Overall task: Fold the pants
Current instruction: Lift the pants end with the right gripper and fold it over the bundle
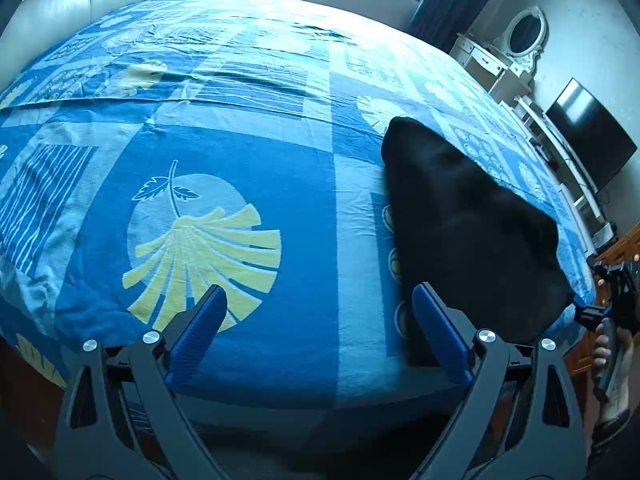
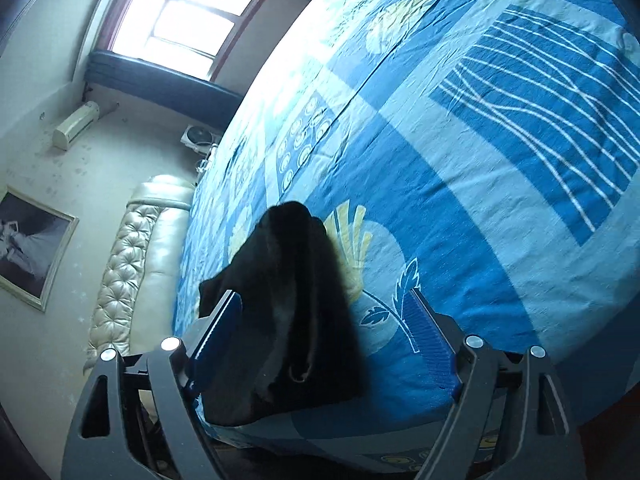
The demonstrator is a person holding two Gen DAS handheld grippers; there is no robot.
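Note:
The black pants (image 1: 472, 232) lie bunched in a folded heap on the blue patterned bed sheet (image 1: 248, 152), near the bed's right front corner in the left wrist view. My left gripper (image 1: 320, 304) stands open over the sheet, left of the pants, with nothing between its fingers. My right gripper (image 2: 324, 304) is open wide. The pants (image 2: 288, 300) lie in the gap between its blue pads (image 2: 428, 336), and the pads do not press on the cloth. In the left wrist view, the right gripper (image 1: 612, 292) shows at the right edge, held by a hand.
The bed fills both views, and its front edge runs just under the grippers. A padded cream headboard (image 2: 132, 264) stands at one end. A dark TV (image 1: 592, 136) on a white stand and a white dresser with an oval mirror (image 1: 524, 36) line the wall. A bright window (image 2: 192, 12) lies beyond.

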